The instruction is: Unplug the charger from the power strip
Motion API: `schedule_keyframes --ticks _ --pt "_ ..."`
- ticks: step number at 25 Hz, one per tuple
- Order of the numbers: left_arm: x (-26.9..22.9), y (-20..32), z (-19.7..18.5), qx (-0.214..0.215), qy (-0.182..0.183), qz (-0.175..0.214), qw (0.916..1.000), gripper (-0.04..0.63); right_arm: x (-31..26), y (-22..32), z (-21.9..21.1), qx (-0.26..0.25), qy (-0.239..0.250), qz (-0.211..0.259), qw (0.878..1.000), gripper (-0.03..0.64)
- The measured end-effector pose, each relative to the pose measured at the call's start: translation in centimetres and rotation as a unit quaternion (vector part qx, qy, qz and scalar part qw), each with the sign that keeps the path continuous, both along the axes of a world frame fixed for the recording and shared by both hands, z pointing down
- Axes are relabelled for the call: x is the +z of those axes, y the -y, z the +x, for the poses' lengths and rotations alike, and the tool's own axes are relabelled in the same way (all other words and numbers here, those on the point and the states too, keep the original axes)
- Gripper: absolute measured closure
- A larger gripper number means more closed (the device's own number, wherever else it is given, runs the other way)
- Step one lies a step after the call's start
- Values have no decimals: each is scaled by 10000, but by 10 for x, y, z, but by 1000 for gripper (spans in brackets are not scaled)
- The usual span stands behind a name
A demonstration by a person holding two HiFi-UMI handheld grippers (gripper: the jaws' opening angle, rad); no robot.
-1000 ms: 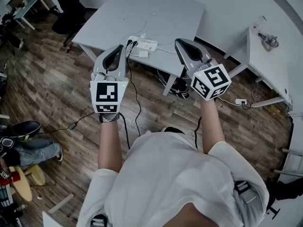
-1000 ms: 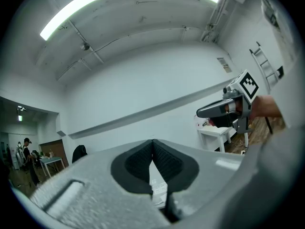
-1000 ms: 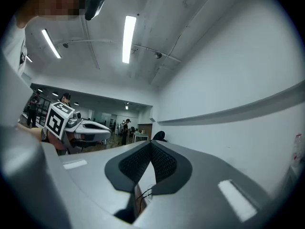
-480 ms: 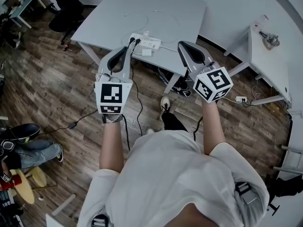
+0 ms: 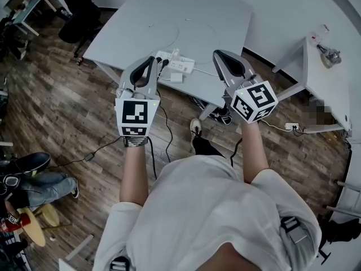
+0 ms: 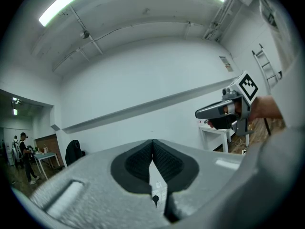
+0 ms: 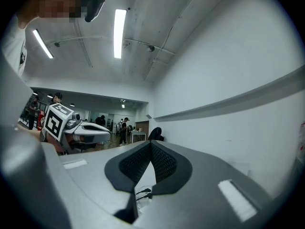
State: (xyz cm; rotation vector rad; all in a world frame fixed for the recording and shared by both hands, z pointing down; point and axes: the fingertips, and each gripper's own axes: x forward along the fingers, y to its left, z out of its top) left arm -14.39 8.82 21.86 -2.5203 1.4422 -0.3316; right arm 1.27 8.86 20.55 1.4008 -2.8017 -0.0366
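A white power strip (image 5: 180,65) lies near the front edge of the grey table (image 5: 220,16). Black plugs (image 5: 163,61) sit in its left end, a small white block stands on its top, and a white charger block (image 5: 176,78) lies just in front of it. My left gripper (image 5: 152,58) is shut and empty, level, with its tip over the strip's left end. My right gripper (image 5: 216,53) is shut and empty, to the right of the strip. Between the left gripper's (image 6: 152,142) lower jaws a black plug (image 6: 155,198) shows small. The right gripper (image 7: 151,143) faces the white wall.
A black cord (image 5: 163,123) hangs from the strip down to the wooden floor. Shoes (image 5: 221,115) lie under the table. A second white table (image 5: 324,86) stands at the right with a floor socket block (image 5: 290,127) below it. A seated person's legs (image 5: 39,182) are at the left.
The person has stepped toward the table. Both grippers have moved forward and slightly down, closer to the power strip. Both stay shut.
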Motion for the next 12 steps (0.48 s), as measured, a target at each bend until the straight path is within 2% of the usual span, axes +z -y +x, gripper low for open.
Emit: schedule_keyframes --ticks 6,12 --pt "9 60 13 -116 -115 -109 9998 591 5 61 12 -31 -55 27 10000 615" --pt "33 109 40 -90 -99 -409 9991 591 25 113 25 -160 -27 -207 9997 615"
